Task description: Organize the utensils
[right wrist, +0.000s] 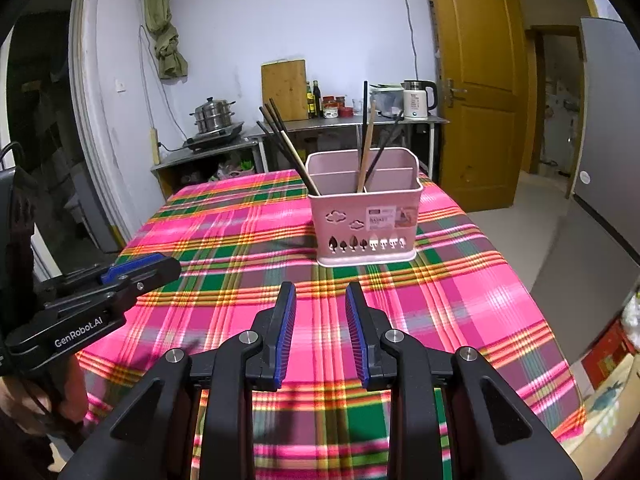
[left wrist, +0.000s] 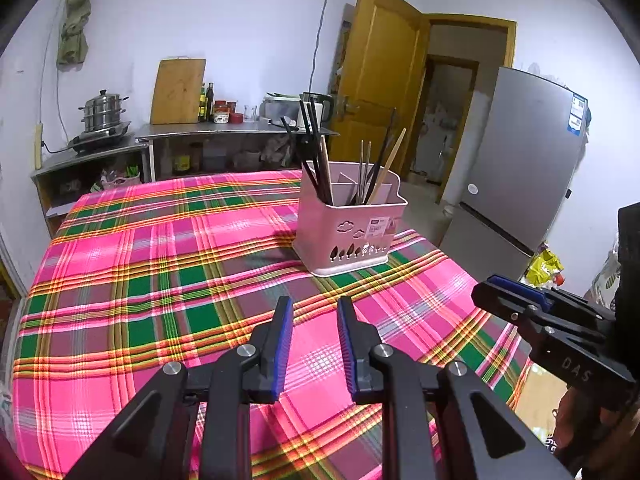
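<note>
A pink utensil holder (left wrist: 348, 232) (right wrist: 366, 220) stands on the plaid tablecloth (left wrist: 160, 272) (right wrist: 240, 240), toward the far right of the table. Dark and wooden chopsticks (left wrist: 316, 148) (right wrist: 286, 144) lean upright in its compartments. My left gripper (left wrist: 315, 304) hovers over the near part of the cloth, open with nothing between its blue pads. My right gripper (right wrist: 320, 290) is also open and empty, short of the holder. Each gripper shows side-on in the other's view, the right gripper (left wrist: 508, 296) at the right and the left gripper (right wrist: 152, 266) at the left.
A grey fridge (left wrist: 520, 160) stands right of the table. Beyond it is an open wooden door (right wrist: 476, 92). A steel counter (right wrist: 360, 122) along the back wall carries a kettle (right wrist: 416, 100), a cutting board (right wrist: 284, 90), bottles and a steamer pot (right wrist: 214, 118).
</note>
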Available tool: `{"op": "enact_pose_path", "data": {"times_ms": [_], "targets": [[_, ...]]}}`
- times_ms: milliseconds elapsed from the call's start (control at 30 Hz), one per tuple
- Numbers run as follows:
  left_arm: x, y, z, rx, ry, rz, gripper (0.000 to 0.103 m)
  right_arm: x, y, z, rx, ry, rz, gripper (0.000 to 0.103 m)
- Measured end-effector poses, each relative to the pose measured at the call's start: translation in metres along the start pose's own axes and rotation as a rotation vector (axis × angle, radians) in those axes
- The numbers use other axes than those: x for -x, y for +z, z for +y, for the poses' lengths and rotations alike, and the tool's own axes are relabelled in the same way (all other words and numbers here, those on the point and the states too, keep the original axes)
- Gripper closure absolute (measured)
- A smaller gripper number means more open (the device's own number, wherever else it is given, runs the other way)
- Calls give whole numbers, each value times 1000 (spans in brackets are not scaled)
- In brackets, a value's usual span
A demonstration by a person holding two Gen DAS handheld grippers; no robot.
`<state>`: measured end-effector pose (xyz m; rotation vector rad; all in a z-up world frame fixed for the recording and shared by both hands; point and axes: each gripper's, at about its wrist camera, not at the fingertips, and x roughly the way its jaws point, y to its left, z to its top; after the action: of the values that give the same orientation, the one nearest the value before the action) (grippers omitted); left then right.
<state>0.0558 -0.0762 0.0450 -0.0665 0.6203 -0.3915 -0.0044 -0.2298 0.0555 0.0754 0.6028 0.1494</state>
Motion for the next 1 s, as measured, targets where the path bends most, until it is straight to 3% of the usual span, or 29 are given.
{"op": "enact_pose_path", "data": {"times_ms": [1000], "targets": [[5,-2,-4,2,15,-5,81,6,0,-1,-3,-21,-1,77]]}}
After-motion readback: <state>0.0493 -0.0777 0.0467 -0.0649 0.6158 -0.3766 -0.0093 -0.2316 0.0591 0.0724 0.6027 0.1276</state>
